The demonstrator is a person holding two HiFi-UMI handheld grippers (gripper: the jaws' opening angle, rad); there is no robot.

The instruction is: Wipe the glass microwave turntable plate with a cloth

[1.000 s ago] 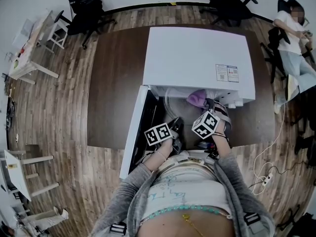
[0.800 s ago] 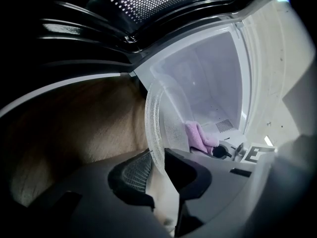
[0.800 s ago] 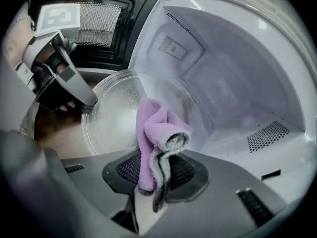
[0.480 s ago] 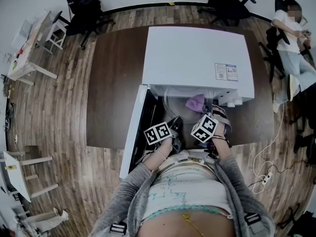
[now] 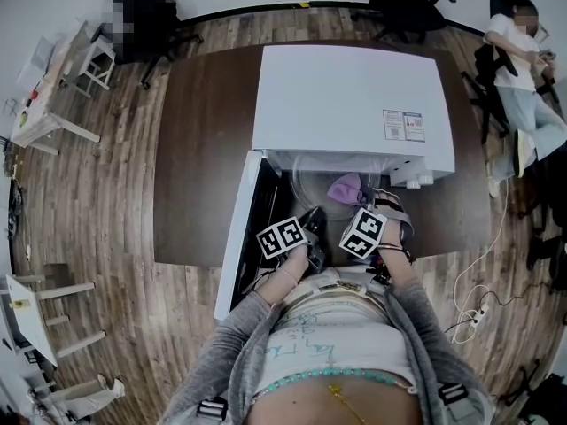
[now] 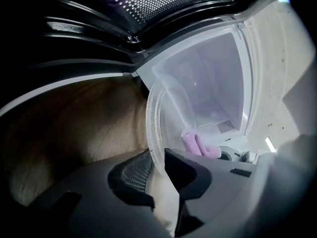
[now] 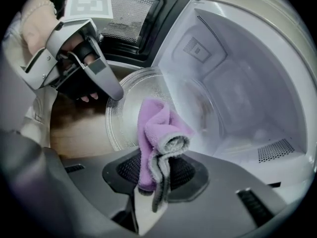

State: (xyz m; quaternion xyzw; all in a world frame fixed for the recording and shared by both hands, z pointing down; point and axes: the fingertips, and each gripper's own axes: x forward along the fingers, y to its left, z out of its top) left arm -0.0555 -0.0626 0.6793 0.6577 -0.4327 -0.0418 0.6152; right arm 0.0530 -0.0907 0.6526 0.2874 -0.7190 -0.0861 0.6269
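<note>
Just at the mouth of the open white microwave (image 5: 345,96), which stands toward the right side of the dark bench (image 5: 204,149) with its front near the bench's near edge, the glass turntable plate (image 7: 128,114) is held up on its edge, clear of the cavity floor. The left gripper (image 6: 159,160) has its fingers (image 6: 130,175) clamped on the plate's rim, one pad on each face of the glass. The right gripper (image 7: 156,171) has its fingers (image 7: 190,175) closed on a bunched purple cloth (image 7: 154,128) with a grey edge. The cloth's folded end stands up in front of the plate's face, to the right of the left gripper's hold. Whether it presses on the glass I cannot tell. The microwave's door (image 5: 237,237) hangs open on the left, past the bench's near edge.
</note>
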